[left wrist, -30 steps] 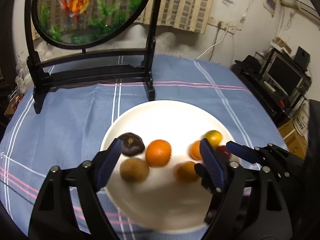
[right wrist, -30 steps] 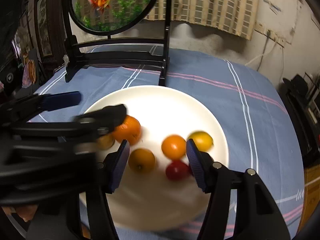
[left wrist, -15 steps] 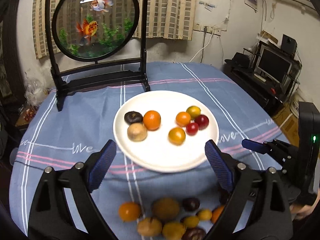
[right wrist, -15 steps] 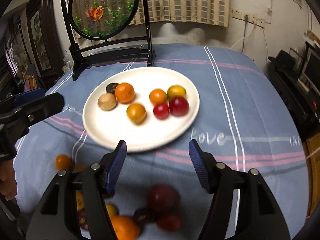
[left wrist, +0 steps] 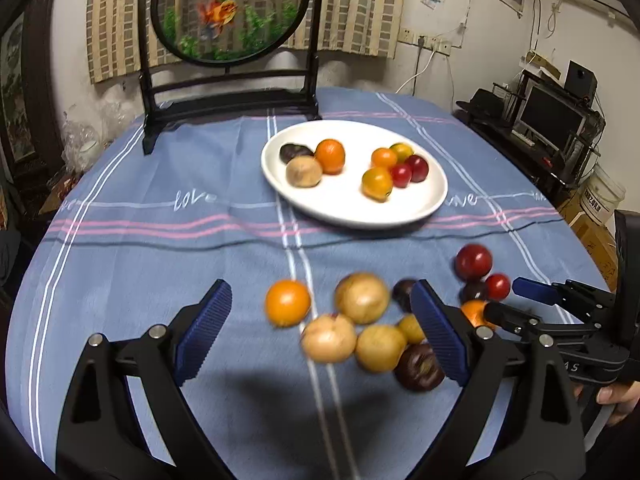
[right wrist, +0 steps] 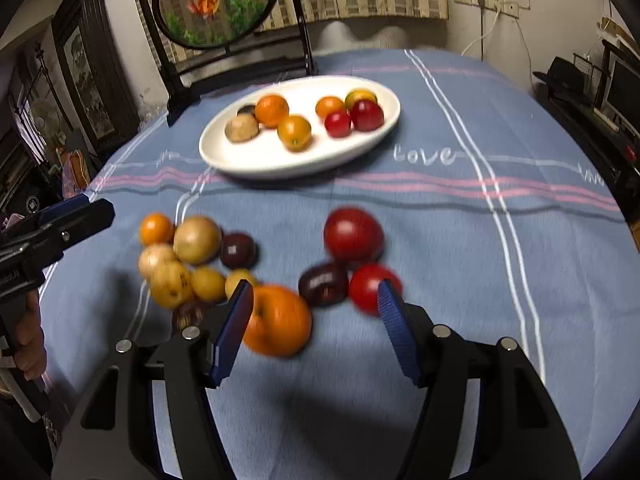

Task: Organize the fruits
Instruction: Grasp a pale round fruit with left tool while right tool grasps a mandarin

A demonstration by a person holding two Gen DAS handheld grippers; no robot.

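While both of my grippers hang over the loose fruit, neither holds anything; my left gripper (left wrist: pixel 322 330) has its jaws wide apart, having just been opening, and a pale fruit (left wrist: pixel 329 338) and an orange (left wrist: pixel 288 303) lie on the cloth in the gap, untouched; my right gripper (right wrist: pixel 314 330) has also just been opening and stands about half spread, with a big orange (right wrist: pixel 278 320) just inside its left finger and a red fruit (right wrist: pixel 370 288) at the tip of its right finger; I cannot tell whether either pad brushes them, but nothing is clamped. Beyond the fingers the pile (left wrist: pixel 380 320) sits on the blue cloth (left wrist: pixel 160 260): pale, yellow, dark and red fruit, mostly touching one another. Further off, well apart from the pile, is the plate (left wrist: pixel 348 208); it carries two groups, a dark, a pale and an orange fruit on one side, small orange and red ones on the other.

Judgement: sorting onto the plate is partly done; the step in hand is the approach for the next pick. Next move calls for each gripper to centre on one fruit, lower, close gently, and avoid nudging neighbours, which would roll.
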